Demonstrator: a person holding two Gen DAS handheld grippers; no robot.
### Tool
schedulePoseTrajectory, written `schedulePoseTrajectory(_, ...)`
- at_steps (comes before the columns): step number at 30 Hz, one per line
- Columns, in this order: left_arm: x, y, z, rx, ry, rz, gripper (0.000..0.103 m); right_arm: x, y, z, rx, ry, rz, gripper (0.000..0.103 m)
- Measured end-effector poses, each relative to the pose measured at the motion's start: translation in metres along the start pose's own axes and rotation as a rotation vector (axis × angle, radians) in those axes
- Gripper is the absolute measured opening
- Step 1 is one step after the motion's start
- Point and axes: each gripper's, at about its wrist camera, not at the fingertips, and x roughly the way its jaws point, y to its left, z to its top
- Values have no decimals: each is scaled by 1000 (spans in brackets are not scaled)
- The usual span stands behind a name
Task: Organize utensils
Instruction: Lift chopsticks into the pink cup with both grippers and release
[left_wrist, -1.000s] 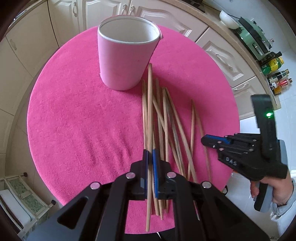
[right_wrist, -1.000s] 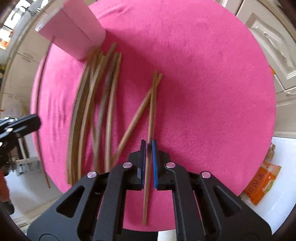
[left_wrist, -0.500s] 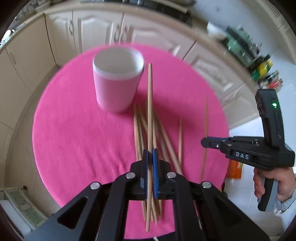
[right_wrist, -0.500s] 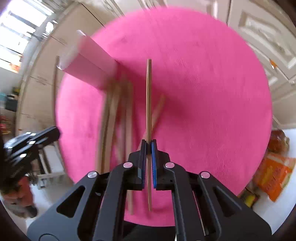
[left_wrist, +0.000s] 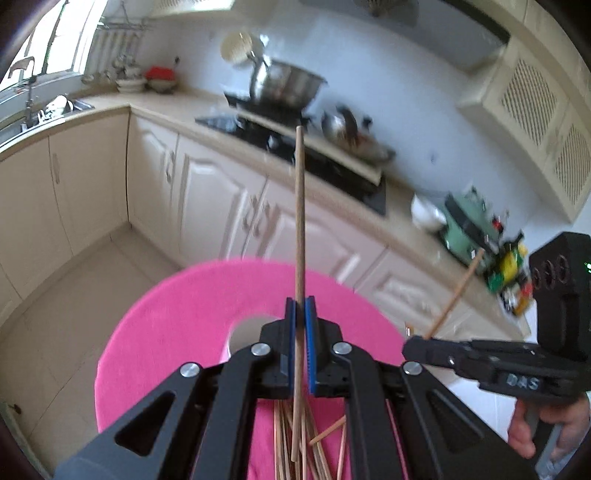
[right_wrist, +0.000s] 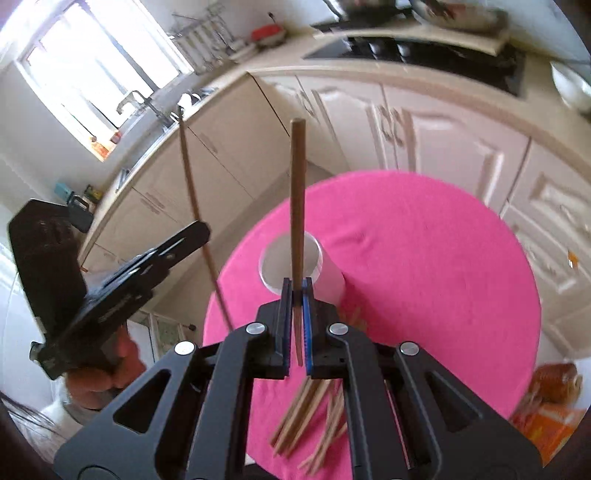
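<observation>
My left gripper is shut on a wooden chopstick that points up and forward above the round pink table. My right gripper is shut on another chopstick, also raised. The pink cup stands on the table just beyond the right gripper; in the left wrist view only a sliver of it shows behind the fingers. Several loose chopsticks lie on the table below the grippers, also in the left wrist view. Each gripper shows in the other's view, the right one and the left one.
Cream kitchen cabinets and a counter with a stove and pots stand behind the table. Bottles and a green appliance sit on the counter at the right. A sink under a window is at the left.
Both grippers have lifted their chopsticks off the table and tilted up, so the views now look across the kitchen instead of down on the table.
</observation>
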Motion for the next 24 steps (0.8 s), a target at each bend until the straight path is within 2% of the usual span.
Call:
schedulePoseTrajectory(6, 13, 7, 24, -29, -133, 6, 5, -15, 18, 36, -37, -86, 30, 5)
schedulePoseTrajectory(11, 30, 8, 28, -3, -213, 53, 5, -5, 20, 51, -45, -127, 5, 5)
schedulePoseTrajectory(16, 58, 19, 12, -12, -167, 90, 5, 30, 10, 43, -51, -84, -60, 5)
schedulePoseTrajectory(20, 69, 26, -11, -1, -99, 101, 5, 51, 4, 26, -42, -31, -65, 5)
schedulePoseTrajectory(24, 66, 34, -25, -9, -63, 109, 5, 61, -1, 19, -23, -8, -69, 6)
